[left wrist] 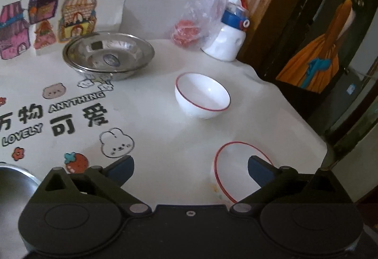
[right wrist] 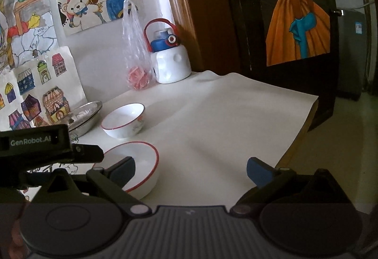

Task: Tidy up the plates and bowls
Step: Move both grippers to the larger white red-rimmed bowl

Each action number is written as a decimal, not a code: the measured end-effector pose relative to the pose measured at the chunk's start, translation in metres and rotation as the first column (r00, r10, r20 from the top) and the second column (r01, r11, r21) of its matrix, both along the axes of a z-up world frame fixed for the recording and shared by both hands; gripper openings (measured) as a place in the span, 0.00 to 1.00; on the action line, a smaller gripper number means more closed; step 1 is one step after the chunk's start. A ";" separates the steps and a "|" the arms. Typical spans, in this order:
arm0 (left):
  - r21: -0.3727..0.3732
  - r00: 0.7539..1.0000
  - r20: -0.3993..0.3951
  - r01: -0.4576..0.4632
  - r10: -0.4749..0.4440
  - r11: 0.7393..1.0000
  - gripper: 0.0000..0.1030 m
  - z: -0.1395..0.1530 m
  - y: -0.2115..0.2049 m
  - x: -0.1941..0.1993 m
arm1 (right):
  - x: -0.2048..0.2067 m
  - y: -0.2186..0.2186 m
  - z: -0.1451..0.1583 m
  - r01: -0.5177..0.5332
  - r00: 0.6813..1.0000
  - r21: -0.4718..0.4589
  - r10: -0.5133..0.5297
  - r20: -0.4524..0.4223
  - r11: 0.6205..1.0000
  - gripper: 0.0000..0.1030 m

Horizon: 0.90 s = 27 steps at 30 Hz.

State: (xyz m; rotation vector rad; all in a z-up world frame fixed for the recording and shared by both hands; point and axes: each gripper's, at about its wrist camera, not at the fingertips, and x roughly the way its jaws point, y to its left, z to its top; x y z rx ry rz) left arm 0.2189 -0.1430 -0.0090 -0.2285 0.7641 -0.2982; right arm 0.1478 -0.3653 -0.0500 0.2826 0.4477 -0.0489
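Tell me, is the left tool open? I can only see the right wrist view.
Observer: Yes. The left tool is open, with nothing between its fingers.
Operator: Is there anything in the steel bowl?
Observer: No food. The steel bowl has only a round label on its bottom.
Operator: Are there more dishes on the left?
Observer: Yes. A second steel dish peeks in at the lower left of the left wrist view.
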 end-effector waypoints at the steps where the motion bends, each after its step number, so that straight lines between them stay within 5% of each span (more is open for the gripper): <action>1: -0.005 1.000 -0.009 -0.001 0.001 1.000 0.99 -0.001 -0.001 0.002 | 0.001 -0.002 -0.001 -0.002 1.000 0.003 0.002 0.000 1.000 1.00; 27: 0.071 0.999 -0.008 -0.041 0.042 0.997 0.99 -0.020 -0.012 0.014 | 0.014 0.018 -0.005 0.013 1.000 -0.123 -0.016 -0.018 0.992 0.99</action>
